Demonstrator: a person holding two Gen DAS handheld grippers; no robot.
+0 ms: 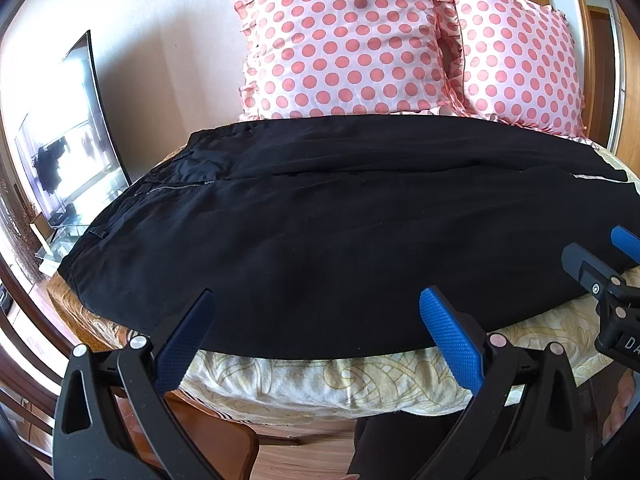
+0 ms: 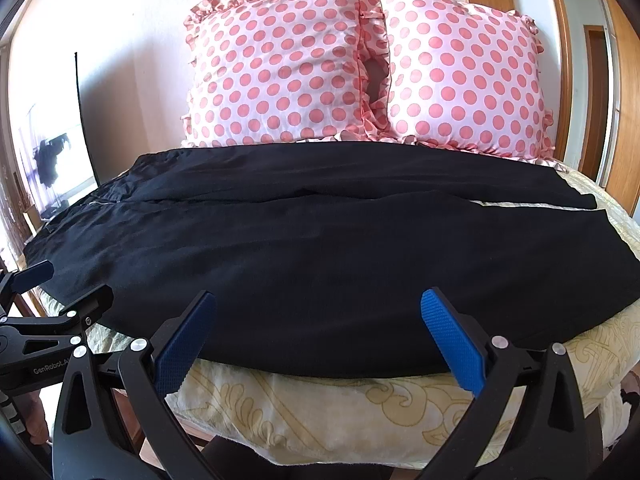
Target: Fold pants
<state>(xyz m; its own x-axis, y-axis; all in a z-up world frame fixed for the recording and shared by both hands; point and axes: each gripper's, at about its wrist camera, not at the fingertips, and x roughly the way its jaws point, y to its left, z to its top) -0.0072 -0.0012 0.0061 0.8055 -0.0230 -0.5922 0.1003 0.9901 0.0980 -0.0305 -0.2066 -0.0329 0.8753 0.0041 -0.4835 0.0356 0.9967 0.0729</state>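
Observation:
Black pants [image 1: 320,236] lie flat across the bed, waistband and zipper at the left, legs running to the right; they also show in the right wrist view [image 2: 320,248]. My left gripper [image 1: 316,336] is open and empty, hovering over the pants' near edge. My right gripper [image 2: 318,336] is open and empty over the near edge further right. The right gripper shows at the right edge of the left wrist view [image 1: 600,264]. The left gripper shows at the left edge of the right wrist view [image 2: 60,284].
The bed has a cream patterned cover [image 2: 360,408]. Two pink polka-dot pillows [image 2: 280,68] [image 2: 464,76] lean on the wall behind the pants. A mirror or screen [image 1: 68,140] stands at the left. A wooden door frame [image 2: 616,100] is at the right.

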